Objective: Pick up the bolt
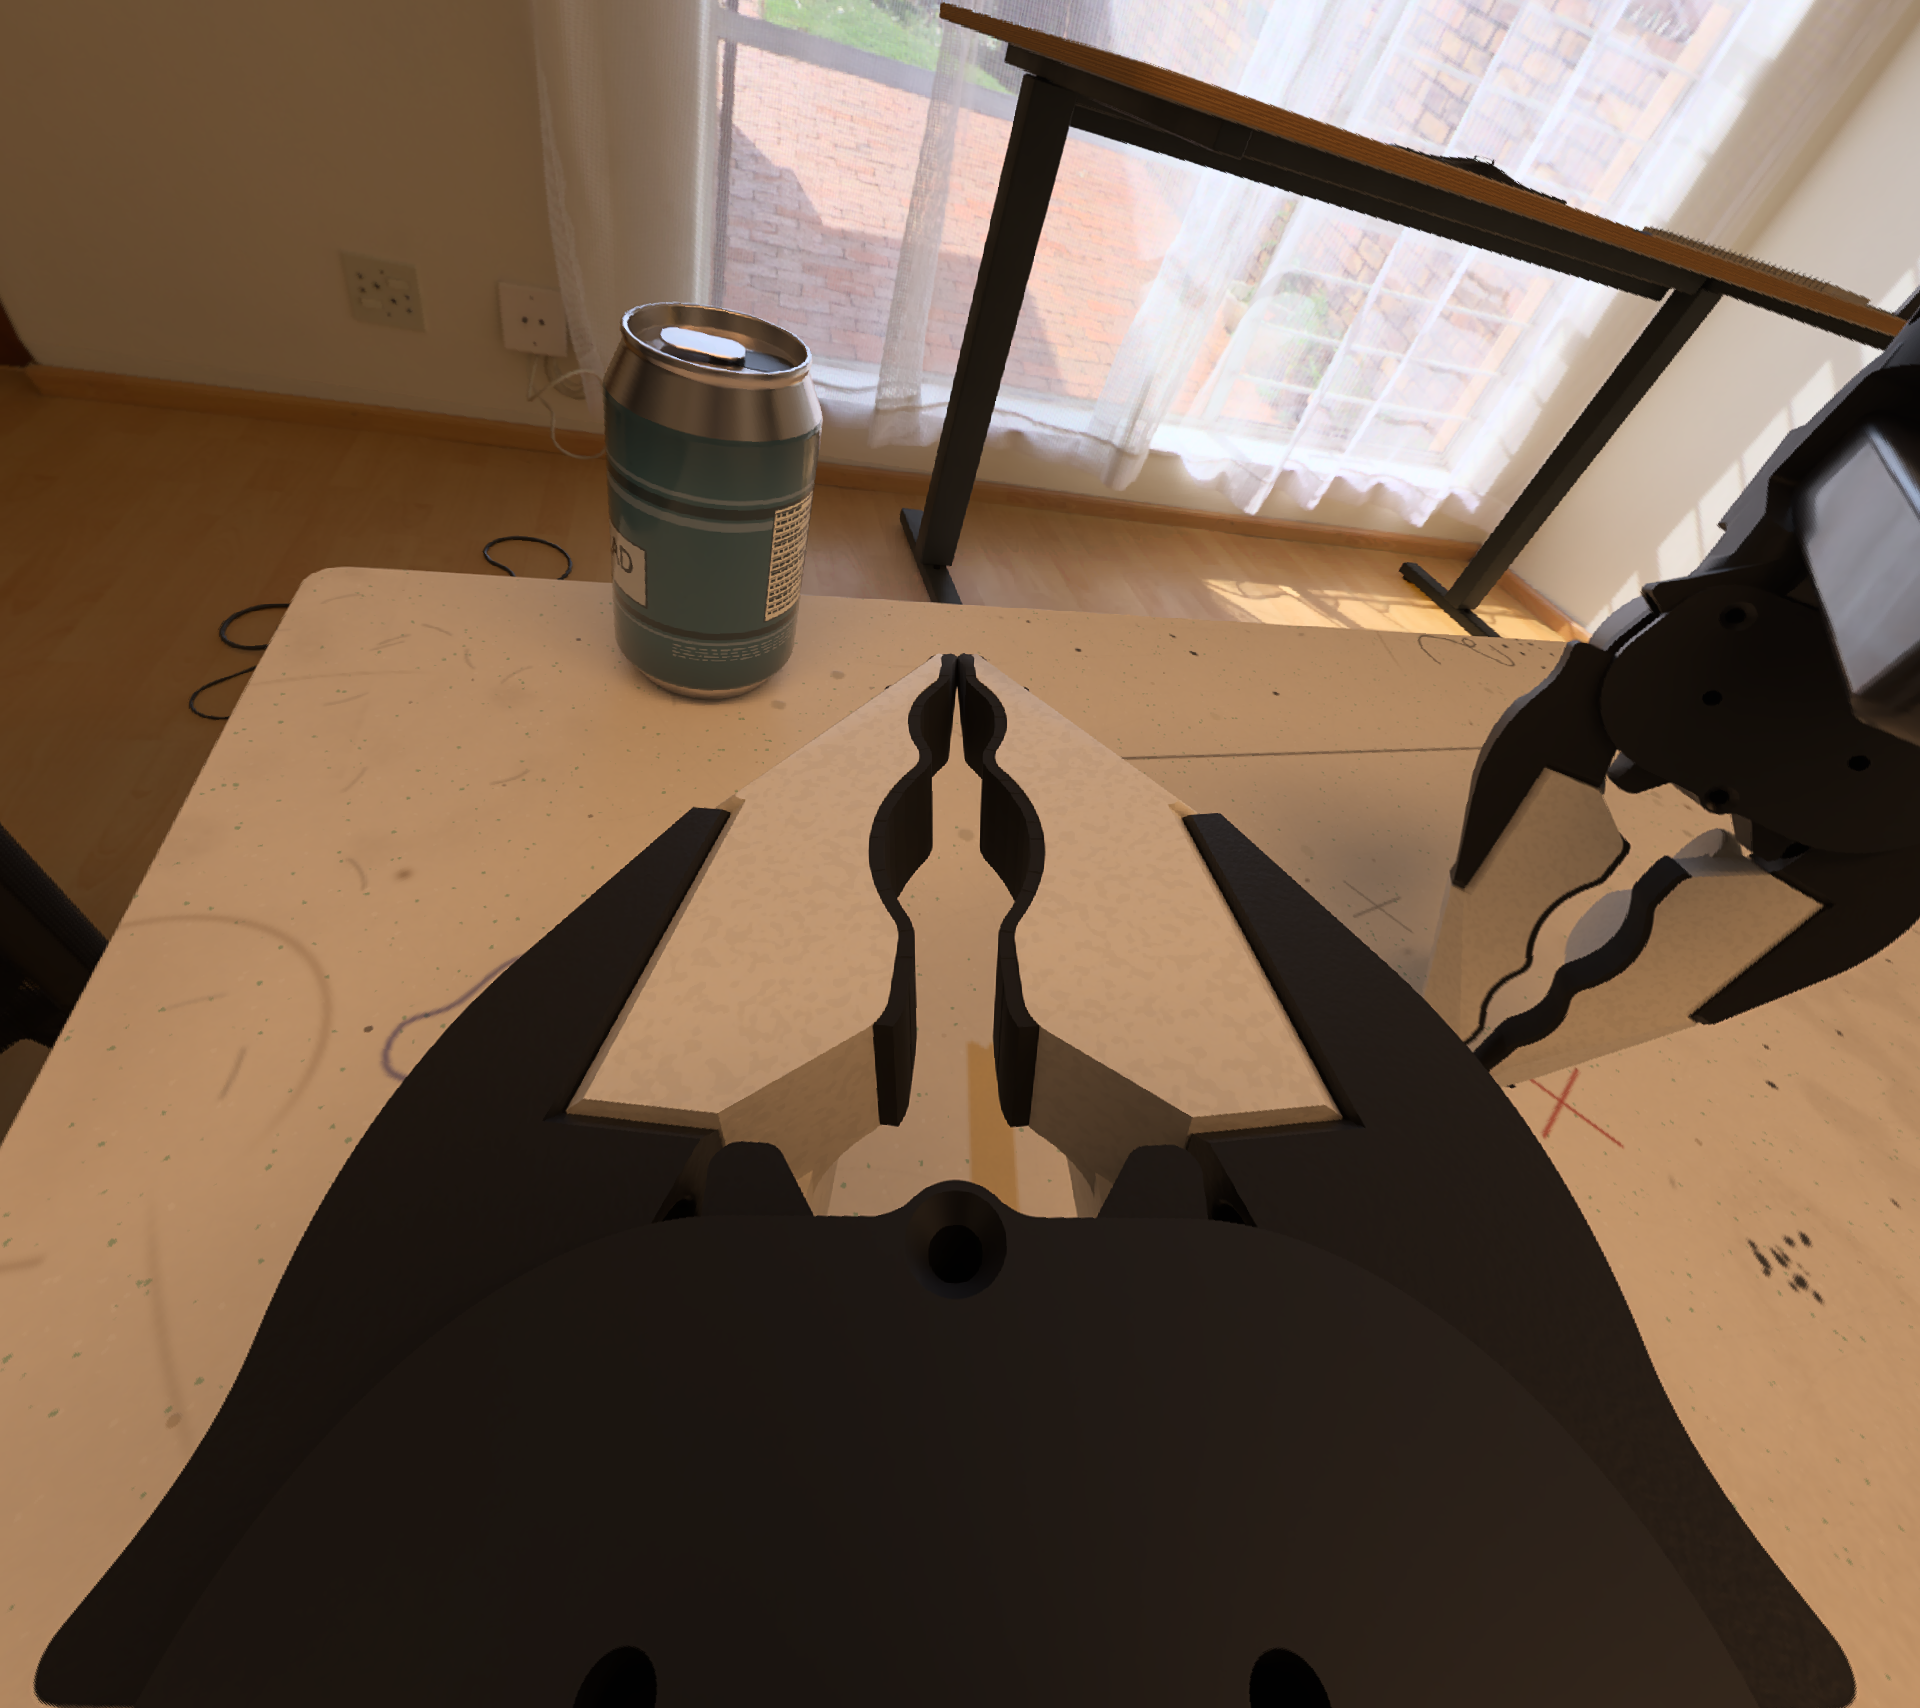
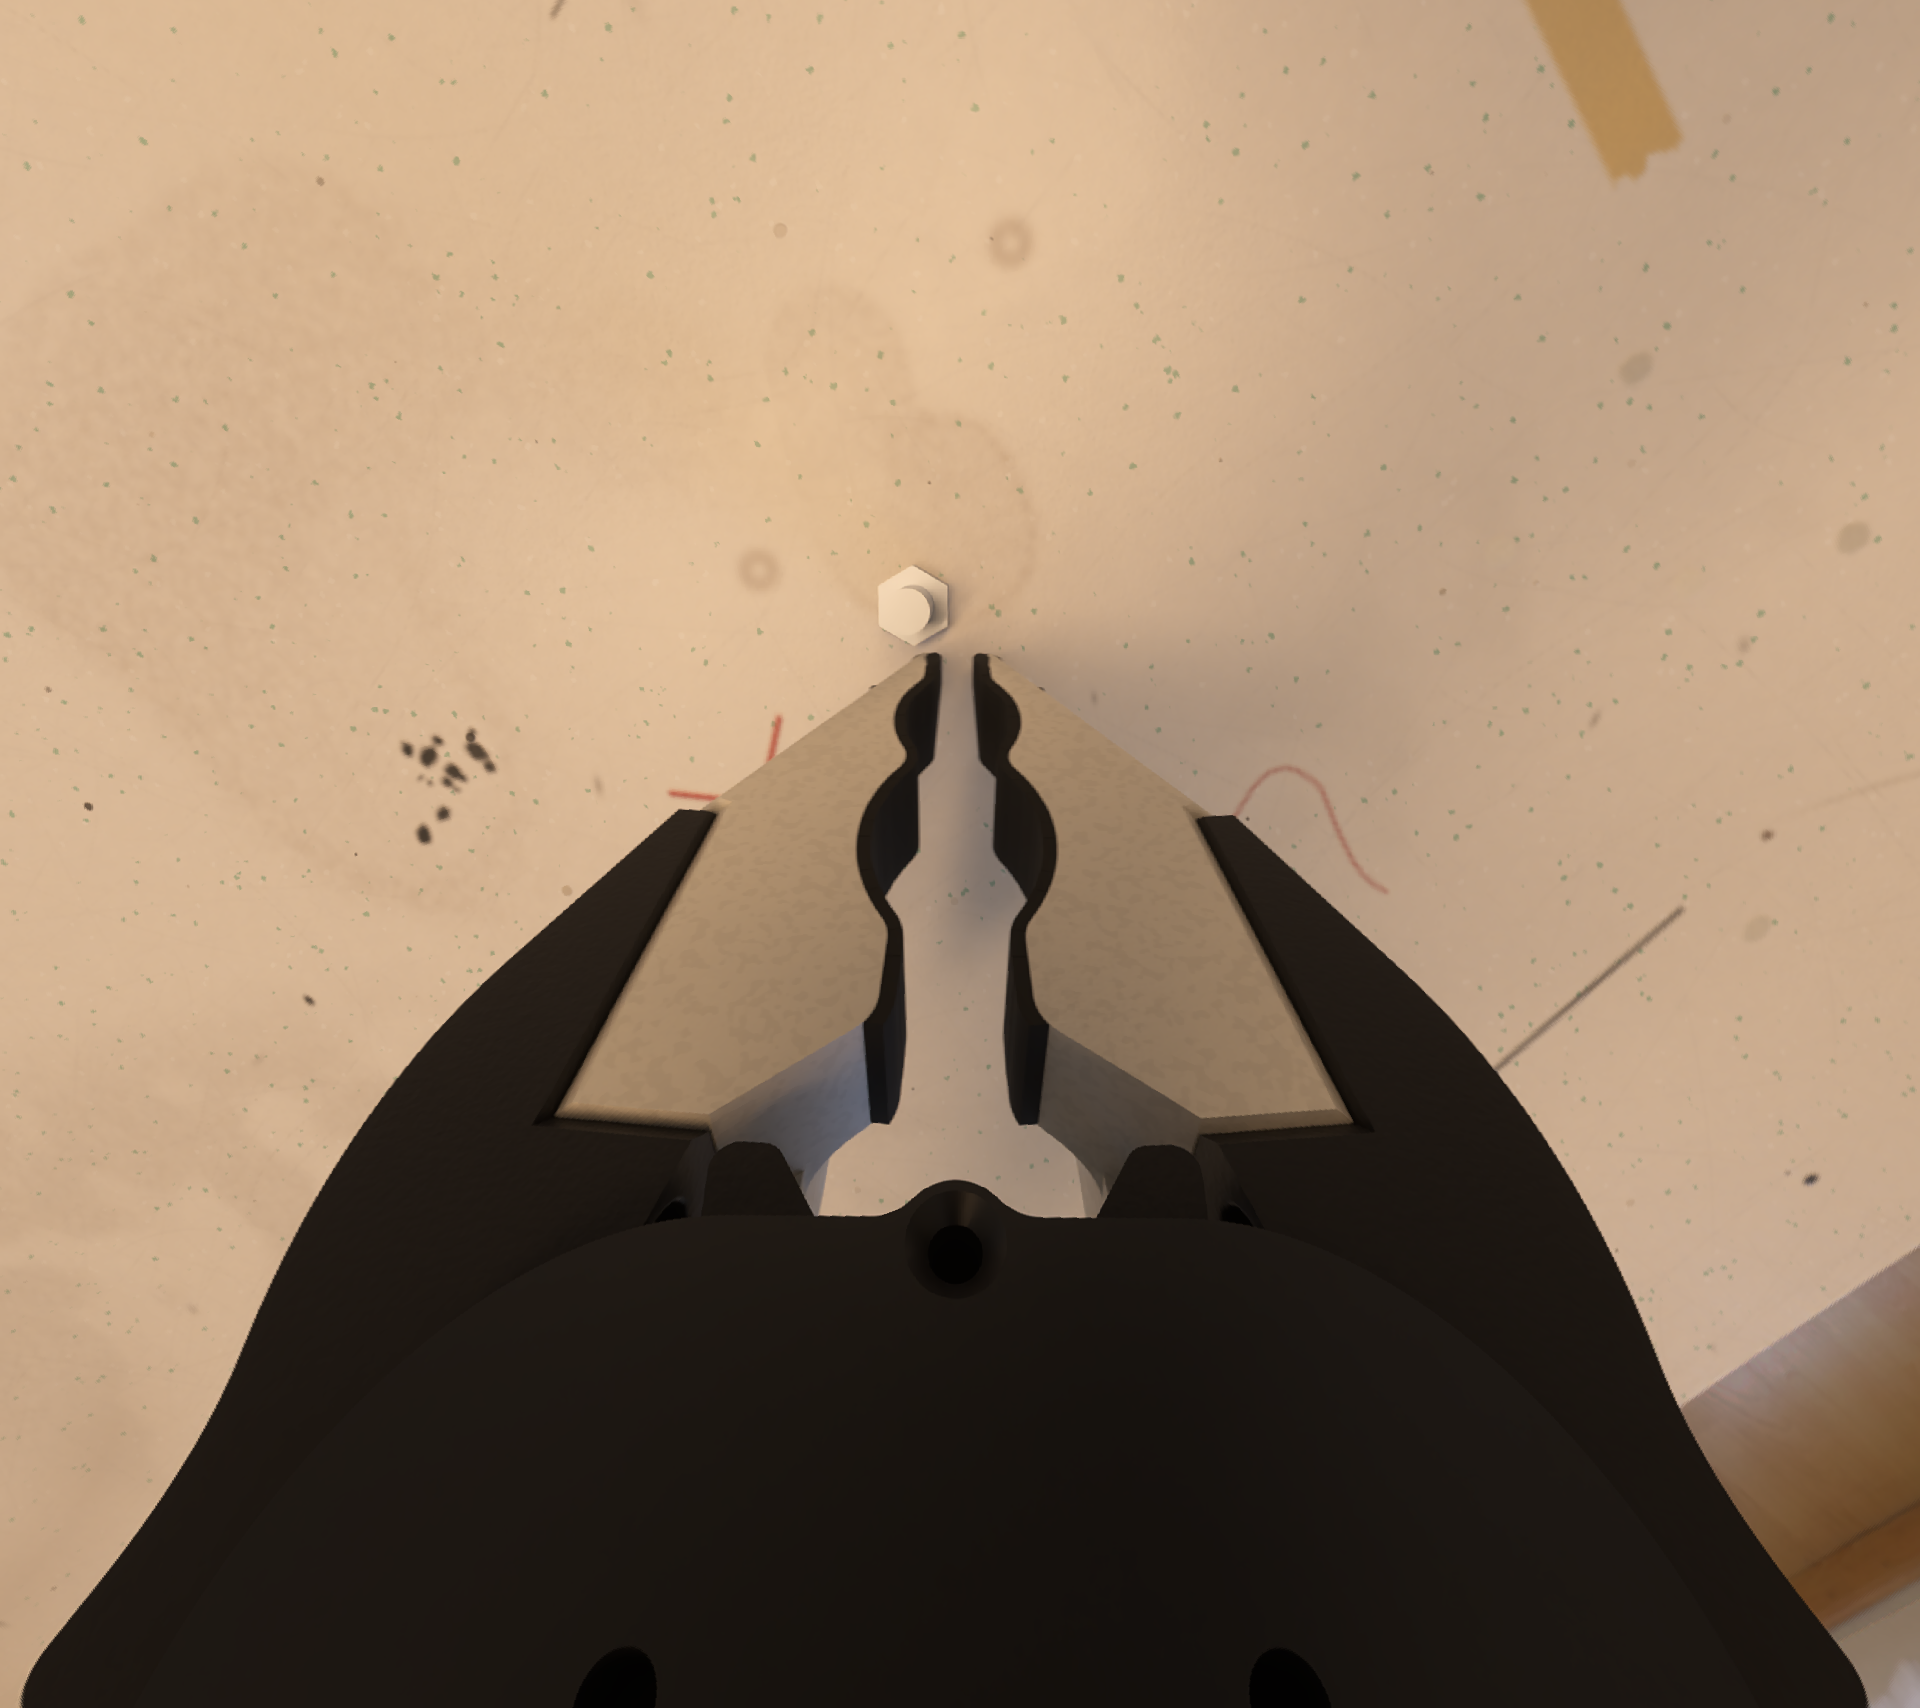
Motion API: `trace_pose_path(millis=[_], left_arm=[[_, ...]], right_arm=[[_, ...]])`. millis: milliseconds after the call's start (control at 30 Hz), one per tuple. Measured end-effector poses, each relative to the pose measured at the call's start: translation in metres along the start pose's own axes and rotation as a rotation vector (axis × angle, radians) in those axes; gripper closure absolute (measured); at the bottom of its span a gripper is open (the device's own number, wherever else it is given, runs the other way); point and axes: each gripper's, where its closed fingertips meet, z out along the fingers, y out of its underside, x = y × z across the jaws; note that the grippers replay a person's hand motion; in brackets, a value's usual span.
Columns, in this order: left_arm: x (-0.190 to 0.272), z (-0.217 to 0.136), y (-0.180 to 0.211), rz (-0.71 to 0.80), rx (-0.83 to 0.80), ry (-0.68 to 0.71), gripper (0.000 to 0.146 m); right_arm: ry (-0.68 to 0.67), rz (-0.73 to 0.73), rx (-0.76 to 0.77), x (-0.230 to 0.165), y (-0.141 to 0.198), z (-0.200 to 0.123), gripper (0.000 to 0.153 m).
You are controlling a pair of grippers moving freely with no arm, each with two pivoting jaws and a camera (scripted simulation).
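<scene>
Bolt [image 2: 912, 606] seen end-on, shank length hidden behind its hexagonal head. Right gripper [image 1: 1496, 1050] body cut off at picture edge. Desk [image 1: 1351, 146] right end cropped. Can [image 1: 710, 505] print illegible.

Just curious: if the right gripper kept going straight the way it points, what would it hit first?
Probably the table. The right gripper points down at it; the white bolt sits just past the fingertips, slightly left.

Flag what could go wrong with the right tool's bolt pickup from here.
1. The small white hex-head bolt stands just beyond the right tool, slightly left of its narrow gap; closing now would likely miss it.
2. Advancing could knock the bolt over.
3. The tips look very close to the beige speckled table; descending risks scraping.
</scene>
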Motion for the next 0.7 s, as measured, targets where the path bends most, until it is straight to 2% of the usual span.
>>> trace_pose_path(millis=[33, 267, 367, 500, 700], left_arm=[[0.000, 0.000, 0.000, -0.001, 0.001, 0.000, 0.146], [0.000, -0.001, -0.001, 0.000, 0.004, -0.001, 0.146], [0.000, -0.001, -0.001, 0.001, 0.003, 0.000, 0.146], [0.001, -0.001, -0.001, 0.003, 0.001, 0.000, 0.146], [0.000, -0.001, -0.001, 0.004, 0.000, 0.000, 0.146]], right_arm=[[-0.003, -0.006, 0.004, -0.001, -0.001, 0.001, 0.152], [-0.016, 0.006, 0.052, -0.003, -0.008, -0.010, 0.153], [-0.008, 0.016, 0.051, -0.004, -0.007, -0.013, 0.142], [-0.023, -0.004, 0.039, -0.010, -0.008, -0.004, 0.138], [-0.012, -0.007, 0.019, -0.008, -0.005, 0.001, 0.145]])
